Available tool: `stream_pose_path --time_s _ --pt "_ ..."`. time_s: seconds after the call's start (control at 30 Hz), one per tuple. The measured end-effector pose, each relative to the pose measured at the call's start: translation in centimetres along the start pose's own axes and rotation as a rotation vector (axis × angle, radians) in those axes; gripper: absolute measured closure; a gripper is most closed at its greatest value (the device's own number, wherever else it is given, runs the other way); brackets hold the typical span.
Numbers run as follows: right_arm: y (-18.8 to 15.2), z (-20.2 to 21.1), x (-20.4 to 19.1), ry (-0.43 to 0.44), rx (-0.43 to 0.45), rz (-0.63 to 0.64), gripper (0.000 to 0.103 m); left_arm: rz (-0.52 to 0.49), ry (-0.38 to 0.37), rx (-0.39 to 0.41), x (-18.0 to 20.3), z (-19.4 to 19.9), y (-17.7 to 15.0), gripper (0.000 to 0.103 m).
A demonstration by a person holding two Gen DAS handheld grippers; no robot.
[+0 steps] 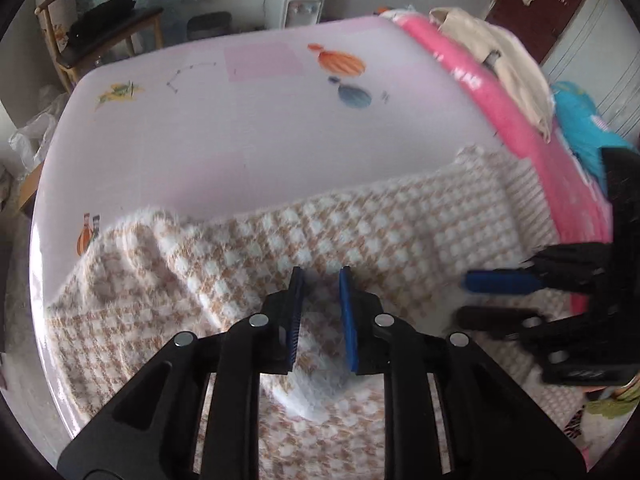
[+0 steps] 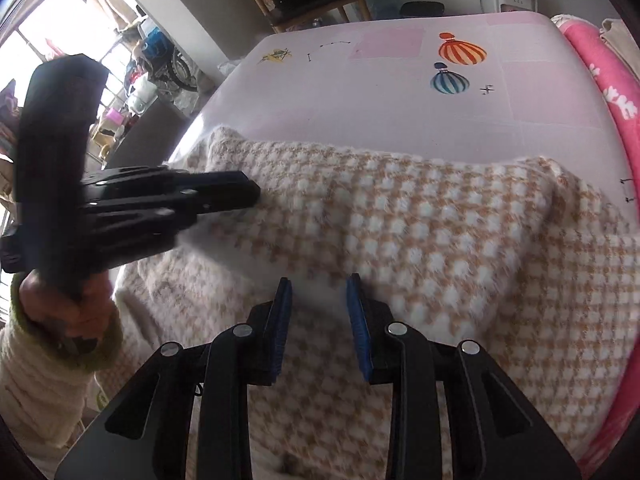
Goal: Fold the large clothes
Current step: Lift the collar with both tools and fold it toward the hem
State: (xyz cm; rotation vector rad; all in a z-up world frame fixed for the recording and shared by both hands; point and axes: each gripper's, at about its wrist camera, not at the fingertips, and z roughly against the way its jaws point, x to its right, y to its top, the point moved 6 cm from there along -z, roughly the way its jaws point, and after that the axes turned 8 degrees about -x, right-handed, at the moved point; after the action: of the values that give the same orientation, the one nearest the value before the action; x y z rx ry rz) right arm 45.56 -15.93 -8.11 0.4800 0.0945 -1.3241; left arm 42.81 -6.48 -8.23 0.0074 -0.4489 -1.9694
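Pale lilac sheet (image 1: 248,128) covers your bed, printed with striped balloons (image 2: 462,52) and a small yellow plane. At its far edge stand a wooden chair (image 1: 100,28) with dark clothes on the seat and a white water dispenser (image 1: 298,4). Along the right runs a pink blanket (image 1: 472,76), with a cream garment (image 1: 504,60) and something turquoise heaped on it. From your right wrist view a bright window and cluttered shelves show off the bed's left side.

Edges: the sheet's left border curves down past a white plastic bag. The whole far half of the sheet lies bare, so you have open room ahead of both tools.

Tan-and-white houndstooth knit (image 2: 420,220), fuzzy and large, spreads across the near half, its far edge running side to side, rumpled at the left.

Your left gripper (image 1: 322,312) points down over the knit, blue pads apart by a narrow gap, fabric beneath but not pinched. Your right gripper (image 2: 318,316) is likewise over the knit, its gap a little wider, nothing clamped. Your left hand (image 2: 68,312), in a cream sleeve with green cuff, grips the left tool's handle at the knit's left part.
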Motion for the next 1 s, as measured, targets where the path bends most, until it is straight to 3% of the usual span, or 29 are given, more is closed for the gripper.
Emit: stream_pose_path --time_s 0.07,0.13,0.23,0.3,0.37,0.4,0.47,0.6,0.73,0.83,0.93,0.97,1.0 --pt "-0.1 2.4 0.8 -0.012 0.037 0.001 0.074 -0.023 -0.004 0.032 -0.3 0.5 -0.6 0.085" --pt "1.4 4.6 1.1 -0.052 0.107 0.019 0.066 -0.024 -0.013 0.037 -0.7 0.6 -1.0 0.085" --pt "3.8 4.9 1.6 -0.111 0.158 0.062 0.061 -0.033 -0.007 0.038 -1.1 0.8 -1.2 0.085" --pt "4.4 2.9 2.2 -0.157 0.129 0.099 0.060 -0.040 0.003 0.042 -1.5 0.9 -1.7 0.085" --pt "3.1 0.4 3.4 -0.206 0.047 0.118 0.060 -0.051 0.009 0.047 -1.8 1.1 -2.2 0.085" --pt "2.2 0.5 3.3 -0.214 0.089 0.161 0.060 -0.054 0.006 0.048 -1.9 1.2 -2.5 0.085" --pt "0.4 1.5 3.4 -0.241 0.089 0.189 0.060 -0.062 0.005 0.045 -2.2 1.7 -2.9 0.085" --pt "-1.2 3.6 4.2 -0.238 0.043 0.126 0.058 -0.116 0.060 0.094 -2.1 4.2 -2.6 0.085" --pt "1.5 6.2 2.1 -0.200 0.147 0.139 0.058 -0.149 0.047 0.172 -0.7 6.3 -0.6 0.085" --pt "3.8 4.7 -0.2 -0.173 0.166 0.174 0.058 -0.150 0.033 0.131 0.9 4.4 0.3 0.080" --pt "3.0 0.2 -0.8 -0.225 0.064 0.210 0.058 -0.157 0.119 0.010 0.9 0.4 -1.4 0.078" --pt "1.9 -1.1 -0.4 -0.247 0.026 0.215 0.058 -0.168 0.118 0.042 0.8 0.4 -2.1 0.078" --pt "1.0 -0.9 -0.3 -0.257 0.061 0.230 0.058 -0.176 0.114 0.057 0.6 0.8 -2.8 0.077"
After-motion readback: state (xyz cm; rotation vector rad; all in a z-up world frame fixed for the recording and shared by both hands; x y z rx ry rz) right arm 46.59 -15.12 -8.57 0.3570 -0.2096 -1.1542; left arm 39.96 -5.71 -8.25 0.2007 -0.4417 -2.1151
